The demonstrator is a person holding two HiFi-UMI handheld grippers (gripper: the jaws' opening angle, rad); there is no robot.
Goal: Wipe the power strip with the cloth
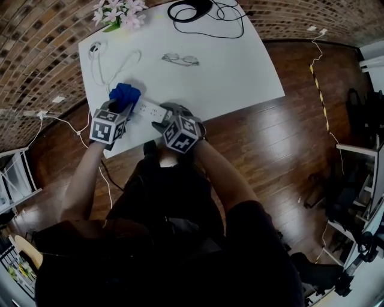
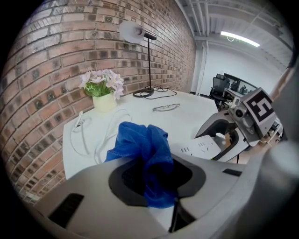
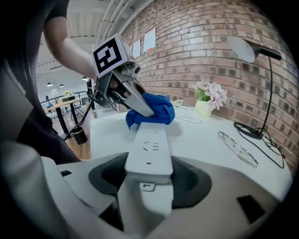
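Left gripper (image 2: 156, 184): jaws clamped on a crumpled blue fabric cloth (image 2: 147, 149). The cloth bunches up out of the jaws and hangs over their tips.

Right gripper (image 3: 148, 175): jaws set wide but closed on the near end of a long white plastic power strip (image 3: 148, 144). The strip runs straight out ahead of these jaws and lies flat on the white tabletop (image 3: 205, 140).

From the right jaws, the cloth sits at the far end of the strip, over its tip, with the left gripper's jaws angled down onto it from the left. From the left jaws, the strip lies just to the right and a bit ahead, and the right gripper is beyond it.

Around:
- A loose white cable (image 2: 91, 135) is coiled on the tabletop ahead-left of the left jaws, near the cloth. I can't tell whether they touch.
- Thin-framed clear glasses (image 3: 238, 148) are ahead-right of the right jaws, apart from the strip.
- Pale pink flowers in a small cream pot (image 2: 103, 91) are far ahead of the left jaws, by the red brick wall (image 2: 56, 60).
- A black desk lamp with a round base and black cord (image 1: 192, 11) is at the far tabletop edge, well apart from both jaws.

The tabletop between the strip and the glasses is bare. Nothing lies on top of the strip except the cloth at its end. There is a wooden floor (image 1: 270, 150) past the tabletop edge, and the person's dark clothing is below both grippers.
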